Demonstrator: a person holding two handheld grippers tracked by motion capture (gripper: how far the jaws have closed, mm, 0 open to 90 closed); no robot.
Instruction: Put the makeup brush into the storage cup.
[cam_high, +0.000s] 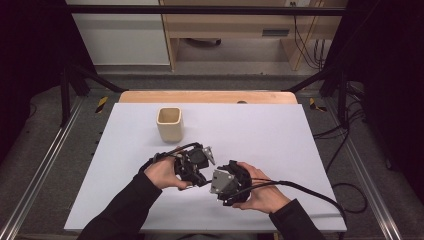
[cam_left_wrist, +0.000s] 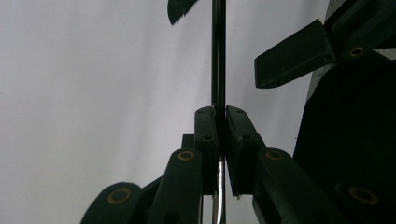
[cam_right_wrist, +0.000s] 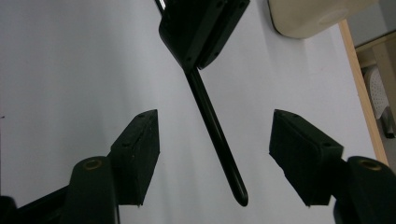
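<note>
left gripper (cam_left_wrist: 219, 135): pinching black rod (cam_right_wrist: 215, 135) | right gripper (cam_right_wrist: 215, 163): spread, your pads flank the rod's free end, untouched | rod's axis points at you

A white board (cam_high: 280, 135) covers a wooden table (cam_high: 207, 96) on grey carpet (cam_high: 45, 150), with pale wooden furniture (cam_high: 230, 25) and dark frame rails (cam_high: 200, 10) behind.

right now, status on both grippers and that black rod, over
Left gripper shut on the thin black rod. Right gripper open, jaws either side of the rod's free end, not touching. Cream cup stands apart, farther up the table; nothing in the way.
</note>
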